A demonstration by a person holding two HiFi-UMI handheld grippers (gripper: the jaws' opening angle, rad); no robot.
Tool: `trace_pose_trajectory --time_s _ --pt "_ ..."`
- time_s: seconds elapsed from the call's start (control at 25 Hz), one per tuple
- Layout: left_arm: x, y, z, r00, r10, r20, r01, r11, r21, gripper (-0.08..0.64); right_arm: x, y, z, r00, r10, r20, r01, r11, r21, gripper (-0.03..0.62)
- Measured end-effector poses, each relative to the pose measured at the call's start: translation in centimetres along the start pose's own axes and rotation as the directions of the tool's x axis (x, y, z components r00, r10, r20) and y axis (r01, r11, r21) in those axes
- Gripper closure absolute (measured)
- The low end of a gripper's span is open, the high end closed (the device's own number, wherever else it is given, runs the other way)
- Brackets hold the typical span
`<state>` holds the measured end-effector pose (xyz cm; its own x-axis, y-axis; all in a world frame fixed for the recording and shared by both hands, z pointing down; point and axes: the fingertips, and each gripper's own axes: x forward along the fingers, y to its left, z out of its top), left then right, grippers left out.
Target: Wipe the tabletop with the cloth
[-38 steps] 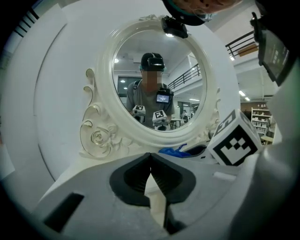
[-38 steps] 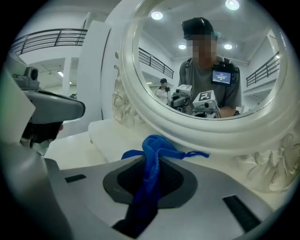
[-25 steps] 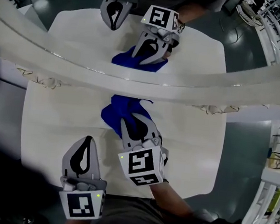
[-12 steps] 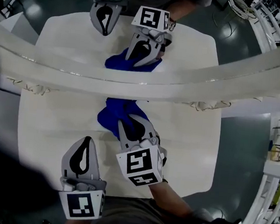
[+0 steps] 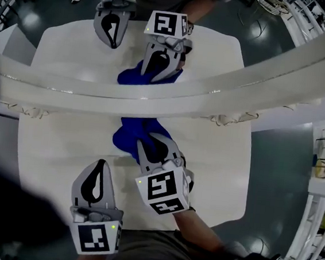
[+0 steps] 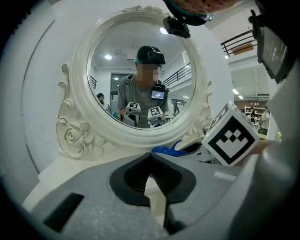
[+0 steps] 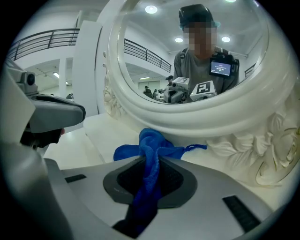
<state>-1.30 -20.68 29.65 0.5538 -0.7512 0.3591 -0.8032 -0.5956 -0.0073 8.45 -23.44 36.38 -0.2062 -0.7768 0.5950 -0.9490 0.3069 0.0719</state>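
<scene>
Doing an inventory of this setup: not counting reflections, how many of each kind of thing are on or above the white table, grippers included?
blue cloth: 1
ornate white mirror: 1
grippers: 2, the left gripper and the right gripper
Total: 4

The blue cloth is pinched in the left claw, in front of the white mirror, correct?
No: the blue cloth is pinched in the right claw, in front of the white mirror. The right gripper view shows it; the left claw is shut on nothing.
</scene>
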Motion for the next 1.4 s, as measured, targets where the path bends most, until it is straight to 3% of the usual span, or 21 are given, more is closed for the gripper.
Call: trace_pose_trajectory --time_s 0.64,1.16,1.4 --pt "0.9 0.0 0.6 0.998 -0.066 0.009 0.066 0.998 0.012 0.545 0.5 -0.7 0.0 1.000 -0.008 0.001 0.008 1.000 -0.005 0.529" --pt "1.2 -0.7 0.8 0.981 -0.192 0.017 0.191 0.981 0.036 0.545 0.4 -0.9 -0.1 0.999 -0.038 -0.024 0.038 0.999 -0.001 0.529" --pt "1.1 -2.2 0.6 0.978 -0.209 0.013 0.208 0.977 0.043 0.545 0.1 -1.1 -0.5 0.998 -0.056 -0.031 0.057 0.998 0.021 0.529"
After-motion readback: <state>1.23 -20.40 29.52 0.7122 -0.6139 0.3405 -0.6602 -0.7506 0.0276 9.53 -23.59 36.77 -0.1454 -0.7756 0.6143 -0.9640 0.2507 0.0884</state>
